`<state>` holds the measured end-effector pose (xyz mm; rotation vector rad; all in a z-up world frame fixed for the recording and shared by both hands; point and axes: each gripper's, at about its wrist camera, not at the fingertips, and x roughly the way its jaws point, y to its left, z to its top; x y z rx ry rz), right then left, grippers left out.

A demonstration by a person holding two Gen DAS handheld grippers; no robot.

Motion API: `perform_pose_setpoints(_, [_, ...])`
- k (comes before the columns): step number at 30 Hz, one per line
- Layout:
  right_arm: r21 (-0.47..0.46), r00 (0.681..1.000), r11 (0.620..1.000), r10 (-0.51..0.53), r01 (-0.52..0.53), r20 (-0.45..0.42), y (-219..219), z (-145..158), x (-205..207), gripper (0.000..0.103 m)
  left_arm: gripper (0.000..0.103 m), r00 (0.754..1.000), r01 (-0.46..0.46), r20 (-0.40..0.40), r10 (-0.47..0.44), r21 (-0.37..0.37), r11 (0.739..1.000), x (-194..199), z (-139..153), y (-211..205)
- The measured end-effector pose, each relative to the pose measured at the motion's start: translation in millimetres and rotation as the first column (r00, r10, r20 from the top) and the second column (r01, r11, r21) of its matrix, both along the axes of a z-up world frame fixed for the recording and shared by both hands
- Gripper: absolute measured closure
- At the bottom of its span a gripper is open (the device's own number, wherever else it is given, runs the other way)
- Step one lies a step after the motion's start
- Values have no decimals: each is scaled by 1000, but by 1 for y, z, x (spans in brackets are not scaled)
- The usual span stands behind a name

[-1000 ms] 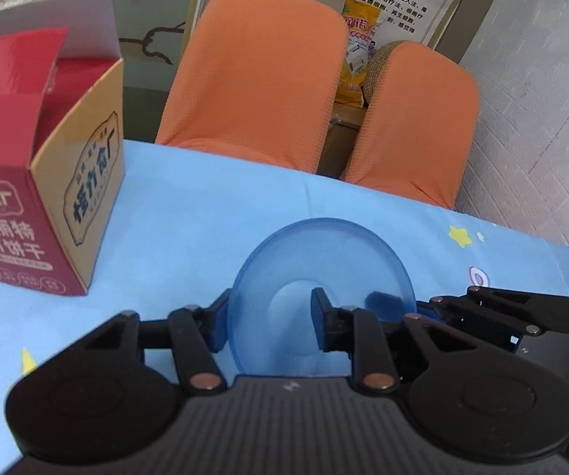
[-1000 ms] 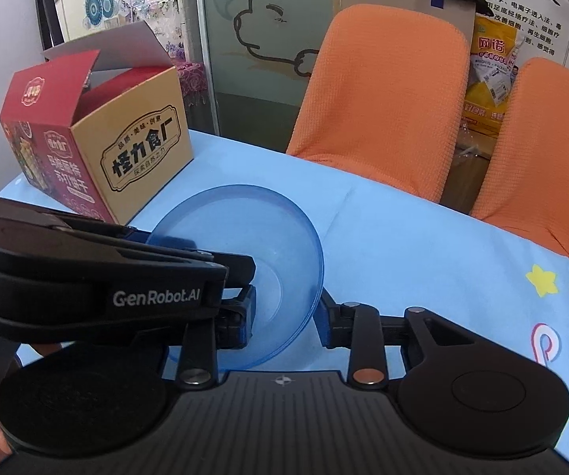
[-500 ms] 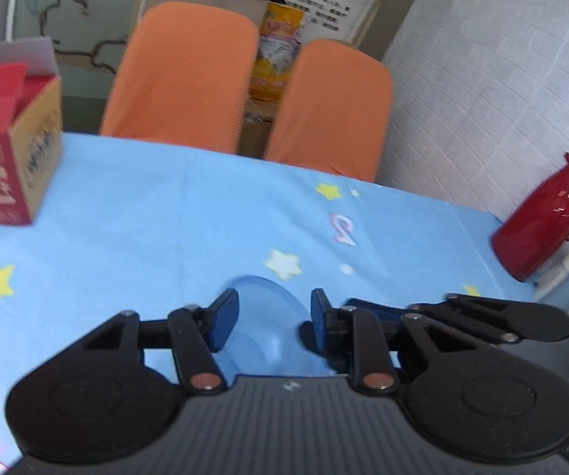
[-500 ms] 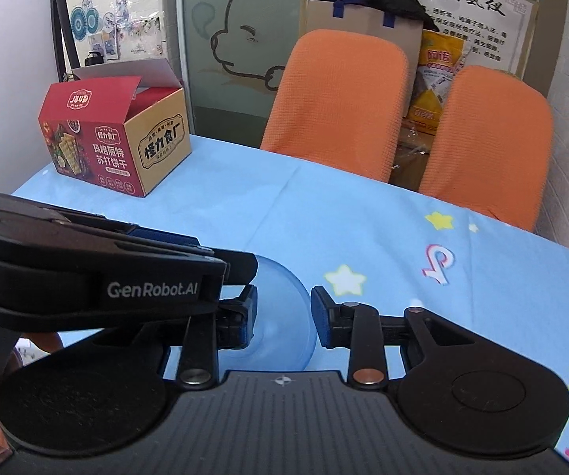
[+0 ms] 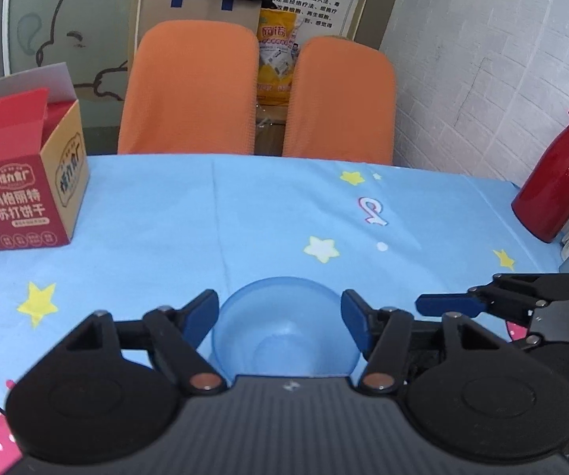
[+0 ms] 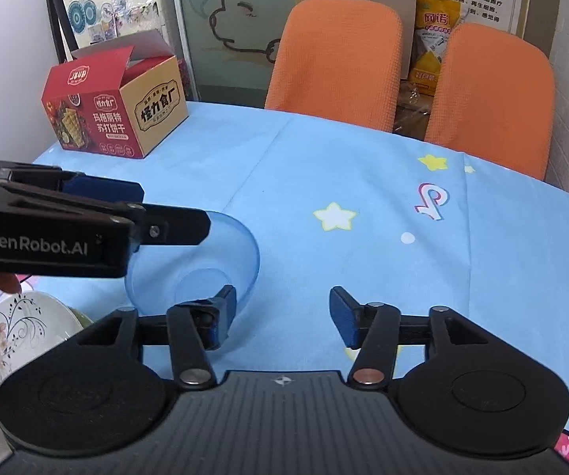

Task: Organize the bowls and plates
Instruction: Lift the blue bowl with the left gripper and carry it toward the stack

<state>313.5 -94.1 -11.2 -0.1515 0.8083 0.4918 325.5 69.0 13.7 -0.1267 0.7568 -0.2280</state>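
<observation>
My left gripper (image 5: 280, 316) and right gripper (image 6: 282, 310) both stand spread, gripping nothing. The blue bowl (image 5: 284, 328) sits free near the surface's front edge. I worry either finger could nudge it off toward the floral plate (image 6: 27, 324).

Translucent blue bowl (image 5: 284, 328) is set upright on the blue tabletop (image 5: 245, 217). White floral plate (image 6: 27, 324) is seen at the near left edge, partly hidden.

Bright, even light; sharp, fisheye-warped edges.
</observation>
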Motion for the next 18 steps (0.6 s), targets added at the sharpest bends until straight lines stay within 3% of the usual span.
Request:
perform_pose_setpoints(7, [17, 1000, 1000, 8, -7, -29, 16, -11, 18, 0, 42, 997, 12, -72, -13, -28, 1000, 16, -26, 16])
perform_pose_setpoints(18, [-51, 996, 998, 41, -46, -84, 38, -39, 31, 0, 42, 987, 18, -157, -20, -14, 1000, 37, -57, 17])
